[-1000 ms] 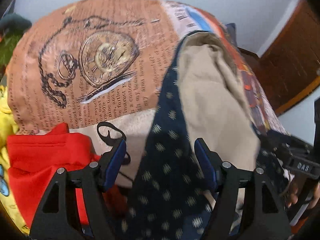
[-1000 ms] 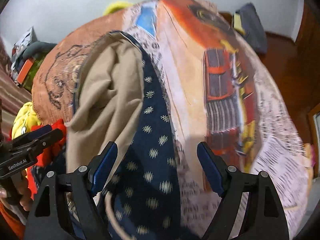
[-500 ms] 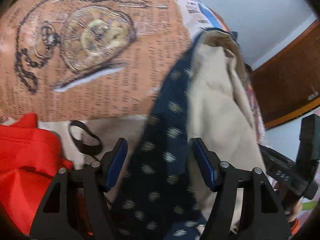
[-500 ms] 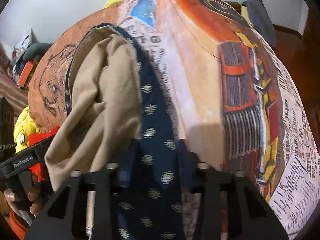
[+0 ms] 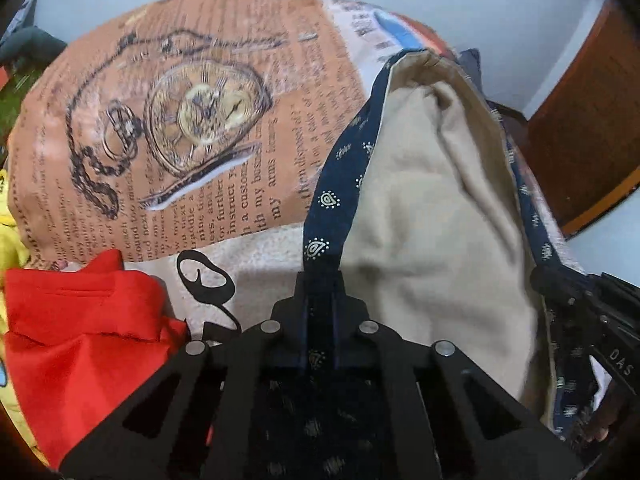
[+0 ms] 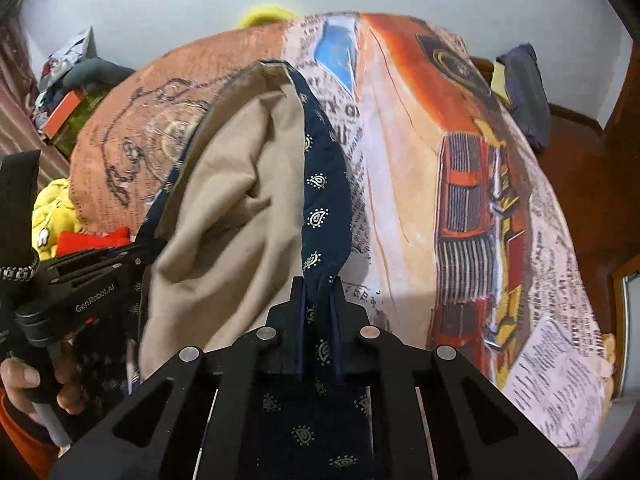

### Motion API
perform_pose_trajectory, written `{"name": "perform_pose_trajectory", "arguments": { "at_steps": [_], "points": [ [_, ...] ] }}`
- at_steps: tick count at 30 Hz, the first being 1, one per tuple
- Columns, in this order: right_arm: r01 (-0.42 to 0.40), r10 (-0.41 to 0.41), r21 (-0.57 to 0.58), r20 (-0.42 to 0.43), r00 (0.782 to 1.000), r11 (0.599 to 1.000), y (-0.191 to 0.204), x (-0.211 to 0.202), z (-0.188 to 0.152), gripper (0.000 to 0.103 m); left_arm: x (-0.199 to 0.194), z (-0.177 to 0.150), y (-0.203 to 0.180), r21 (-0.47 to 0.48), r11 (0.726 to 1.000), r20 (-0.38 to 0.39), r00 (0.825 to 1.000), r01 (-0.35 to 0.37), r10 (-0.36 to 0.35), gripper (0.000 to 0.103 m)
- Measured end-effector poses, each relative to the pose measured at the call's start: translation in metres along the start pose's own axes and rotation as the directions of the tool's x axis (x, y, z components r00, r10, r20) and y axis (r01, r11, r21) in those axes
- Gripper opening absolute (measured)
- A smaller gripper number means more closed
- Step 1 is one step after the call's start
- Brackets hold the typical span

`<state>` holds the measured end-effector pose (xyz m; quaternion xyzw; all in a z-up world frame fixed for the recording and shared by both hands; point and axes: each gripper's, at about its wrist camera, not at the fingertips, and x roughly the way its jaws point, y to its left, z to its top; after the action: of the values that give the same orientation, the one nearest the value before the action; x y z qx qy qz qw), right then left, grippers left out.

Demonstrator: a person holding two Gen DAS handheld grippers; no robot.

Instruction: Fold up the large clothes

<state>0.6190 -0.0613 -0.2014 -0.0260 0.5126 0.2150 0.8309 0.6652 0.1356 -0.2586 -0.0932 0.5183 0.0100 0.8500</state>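
Both tools just closed — left tool [image 5: 320, 280], right tool [image 6: 319, 284] — each clamped on navy garment [image 6: 324, 204] edge.

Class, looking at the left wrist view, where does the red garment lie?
The red garment lies at the lower left of the left wrist view, on the printed bedspread, beside the left tongs.

"GenRobot.AI" on left tool [image 6: 132, 258]; "DAS" on right tool [image 5: 544, 280] body.

Your left gripper [image 5: 320, 292] and right gripper [image 6: 319, 296] both angle steeply down — jaws just closed, each pinching the navy patterned cloth [image 6: 320, 208] between its pads.
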Motion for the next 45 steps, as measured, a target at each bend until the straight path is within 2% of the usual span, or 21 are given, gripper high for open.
{"name": "perform_pose_trajectory", "arguments": {
  "at_steps": [5, 10, 15, 21, 28, 34, 39, 43, 45],
  "points": [
    [-0.015, 0.016, -0.020, 0.039, 0.999, 1.000, 0.006, -0.028, 0.002, 0.009, -0.045, -0.003, -0.002, -0.002, 0.999, 0.014, 0.999, 0.046, -0.046, 0.006],
    [-0.023, 0.027, -0.055, 0.069, 0.997, 0.998, 0.021, -0.059, -0.010, 0.009, -0.088, -0.008, -0.011, 0.018, 0.996, 0.024, 0.996, 0.088, -0.088, 0.006],
    [-0.044, 0.052, -0.097, 0.083, 0.995, 0.994, 0.034, -0.093, -0.036, 0.009, -0.141, -0.040, -0.027, 0.091, 0.991, 0.042, 0.994, 0.101, -0.105, 0.006],
    [-0.057, 0.070, -0.156, 0.078, 0.995, 0.986, 0.047, -0.121, -0.079, 0.009, -0.178, -0.092, -0.041, 0.187, 0.976, 0.019, 0.993, 0.110, -0.115, 0.006],
    [-0.050, 0.057, -0.207, 0.024, 0.998, 0.977, 0.056, -0.121, -0.135, 0.009, -0.178, -0.151, -0.039, 0.254, 0.963, -0.027, 0.996, 0.090, -0.086, 0.006],
    [-0.033, 0.029, -0.204, -0.024, 0.999, 0.978, 0.051, -0.104, -0.167, 0.009, -0.151, -0.187, -0.018, 0.223, 0.971, -0.085, 0.994, 0.089, -0.072, 0.006],
    [-0.009, 0.000, -0.200, -0.047, 0.999, 0.980, 0.045, -0.092, -0.183, 0.010, -0.118, -0.213, 0.001, 0.216, 0.975, -0.134, 0.991, 0.046, -0.017, 0.007],
    [0.035, -0.042, -0.233, -0.023, 0.999, 0.972, 0.045, -0.089, -0.190, 0.015, -0.113, -0.223, 0.014, 0.167, 0.982, -0.120, 0.991, 0.086, -0.066, 0.008],
    [0.059, -0.066, -0.255, -0.022, 0.998, 0.965, 0.049, -0.091, -0.188, 0.022, -0.117, -0.222, 0.016, 0.168, 0.982, -0.117, 0.991, 0.089, -0.070, 0.016]
  ]
}}
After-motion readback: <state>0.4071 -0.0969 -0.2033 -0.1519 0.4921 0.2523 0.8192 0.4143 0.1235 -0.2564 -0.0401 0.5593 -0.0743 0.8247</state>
